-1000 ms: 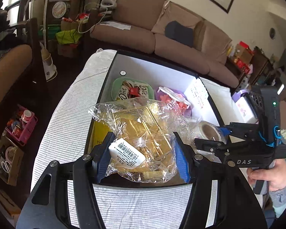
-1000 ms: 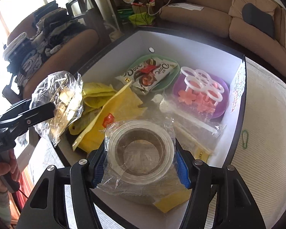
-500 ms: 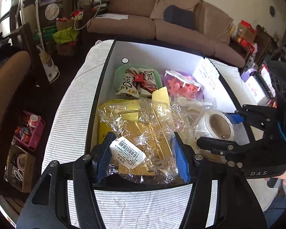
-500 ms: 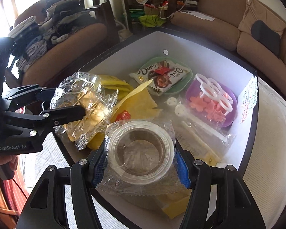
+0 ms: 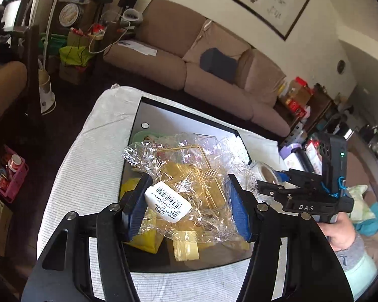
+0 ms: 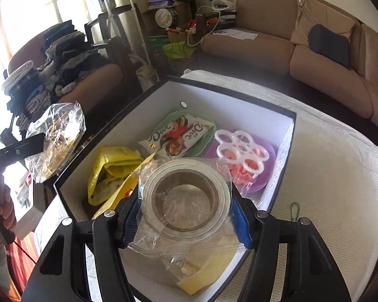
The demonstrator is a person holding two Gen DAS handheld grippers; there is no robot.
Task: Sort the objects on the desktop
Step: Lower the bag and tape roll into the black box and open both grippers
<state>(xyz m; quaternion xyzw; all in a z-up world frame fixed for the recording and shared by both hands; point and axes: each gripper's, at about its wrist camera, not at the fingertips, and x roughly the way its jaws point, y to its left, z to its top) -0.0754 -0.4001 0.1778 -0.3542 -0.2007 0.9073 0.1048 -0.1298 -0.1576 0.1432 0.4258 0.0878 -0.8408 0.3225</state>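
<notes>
My left gripper [image 5: 186,210] pinches a crinkled clear bag of gold trinkets [image 5: 189,183]; my right gripper [image 6: 186,217] clamps a bagged roll of clear tape [image 6: 185,193]. Both hang above the black-rimmed white box [image 6: 239,100] on a pale ribbed tablecloth [image 6: 327,156], with a brown sofa [image 5: 214,75] across the upper frame.

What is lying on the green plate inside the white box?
On the green plate lies a white Dove chocolate bag that covers most of it. Only the plate's rim shows around the bag. Whether anything is under the bag cannot be seen.
</notes>
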